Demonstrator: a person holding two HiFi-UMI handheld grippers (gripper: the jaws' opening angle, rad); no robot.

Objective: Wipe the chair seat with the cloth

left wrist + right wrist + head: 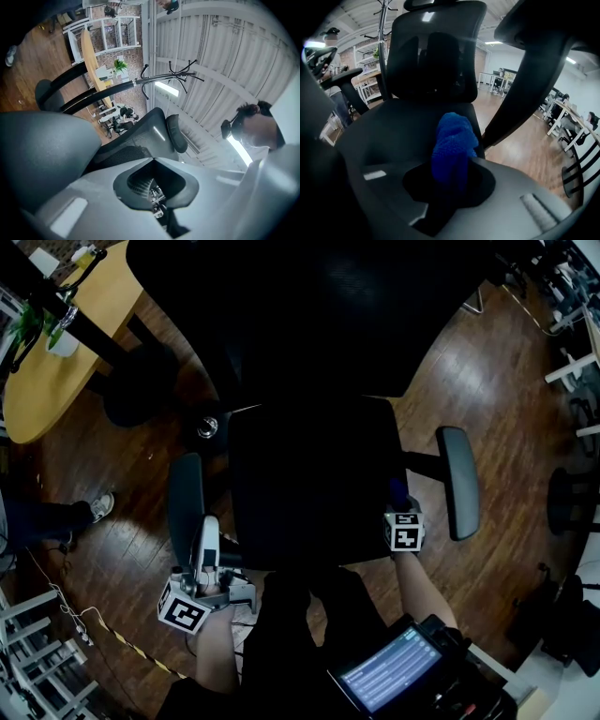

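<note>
1 cloth (453,140) clamped in right hand-held gripper (457,180).

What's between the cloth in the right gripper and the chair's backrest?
Nothing but bare black seat lies between the blue cloth and the backrest; the right gripper view shows it.

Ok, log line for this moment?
right gripper: shut on blue cloth | cloth: over chair seat | left gripper: shut, empty, beside armrest
</note>
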